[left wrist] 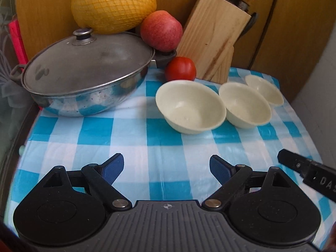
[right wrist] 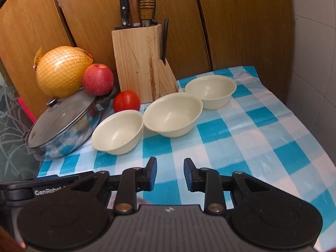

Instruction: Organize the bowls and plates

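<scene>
Three cream-coloured bowls sit in a row on the blue-and-white checked tablecloth, all upright with their mouths facing up and nothing inside them. They look matte and plain, with flared rims and narrow bases. The row runs slantwise from the wok side toward the far right corner of the table. The left bowl is just beside the middle bowl, rims touching or nearly so; the far bowl stands a little apart near the back edge. From the left wrist view the same row reads as left bowl, middle bowl and far bowl, each partly overlapping the next.

Behind the bowls a red tomato lies on the cloth beside a wooden knife block with handles sticking up. A lidded steel wok stands to the left, with a red apple and a netted yellow pomelo behind it against the wooden panelling.

The left gripper hovers above the cloth in front of the bowls, jaws spread wide and holding nothing. The right gripper is also short of the bowls, its jaws parted by a narrower gap, empty as well
</scene>
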Action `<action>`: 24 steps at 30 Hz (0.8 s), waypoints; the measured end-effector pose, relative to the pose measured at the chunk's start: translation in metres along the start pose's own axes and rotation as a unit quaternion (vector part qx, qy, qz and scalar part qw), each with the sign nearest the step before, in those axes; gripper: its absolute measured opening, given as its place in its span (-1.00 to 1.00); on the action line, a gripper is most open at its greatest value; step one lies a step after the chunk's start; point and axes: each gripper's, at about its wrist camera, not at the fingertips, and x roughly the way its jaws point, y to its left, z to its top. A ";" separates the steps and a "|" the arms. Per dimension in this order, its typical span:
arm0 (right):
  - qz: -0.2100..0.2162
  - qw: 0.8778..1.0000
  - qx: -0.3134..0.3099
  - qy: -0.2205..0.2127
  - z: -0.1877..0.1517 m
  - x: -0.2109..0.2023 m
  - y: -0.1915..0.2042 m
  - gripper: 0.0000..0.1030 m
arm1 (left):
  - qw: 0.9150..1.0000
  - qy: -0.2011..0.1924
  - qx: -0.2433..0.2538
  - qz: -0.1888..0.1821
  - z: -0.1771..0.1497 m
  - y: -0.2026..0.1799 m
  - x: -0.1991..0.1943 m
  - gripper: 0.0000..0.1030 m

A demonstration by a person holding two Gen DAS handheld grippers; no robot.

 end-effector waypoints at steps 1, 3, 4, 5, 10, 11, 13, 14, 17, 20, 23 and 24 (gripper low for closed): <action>0.003 1.000 0.000 0.003 0.004 0.005 0.001 -0.49 | 1.000 -0.001 -0.002 0.001 0.004 0.000 0.003 0.79; 0.012 1.000 0.000 0.011 0.010 0.015 0.004 -0.49 | 1.000 0.000 -0.005 0.007 0.012 -0.001 0.011 0.79; 0.016 1.000 0.001 0.014 0.013 0.020 0.006 -0.49 | 1.000 0.001 -0.007 0.009 0.016 -0.001 0.016 0.79; 0.019 1.000 0.003 0.017 0.015 0.025 0.008 -0.49 | 1.000 0.002 -0.011 0.011 0.019 -0.001 0.019 0.79; 0.053 0.998 0.031 0.033 0.029 0.052 0.013 -0.49 | 0.999 0.018 -0.038 0.010 0.030 0.006 0.041 0.79; 0.062 0.997 0.040 0.037 0.031 0.056 0.015 -0.49 | 0.999 0.017 -0.042 0.010 0.032 0.007 0.043 0.79; 0.073 0.994 0.059 0.046 0.035 0.066 0.016 -0.49 | 0.999 0.016 -0.049 0.010 0.037 0.009 0.048 0.79; 0.077 0.994 0.066 0.051 0.036 0.071 0.017 -0.49 | 0.999 0.016 -0.051 0.008 0.039 0.010 0.050 0.79; 0.080 0.991 0.084 0.062 0.037 0.085 0.019 -0.49 | 0.998 0.021 -0.060 0.013 0.042 0.012 0.058 0.79; 0.086 0.989 0.099 0.071 0.039 0.097 0.019 -0.49 | 0.997 0.032 -0.065 0.010 0.043 0.013 0.067 0.76; 0.091 0.987 0.108 0.081 0.040 0.104 0.019 -0.50 | 0.997 0.038 -0.066 0.007 0.043 0.014 0.072 0.70; 0.093 0.986 0.110 0.083 0.040 0.106 0.019 -0.51 | 0.997 0.040 -0.065 0.007 0.043 0.013 0.074 0.67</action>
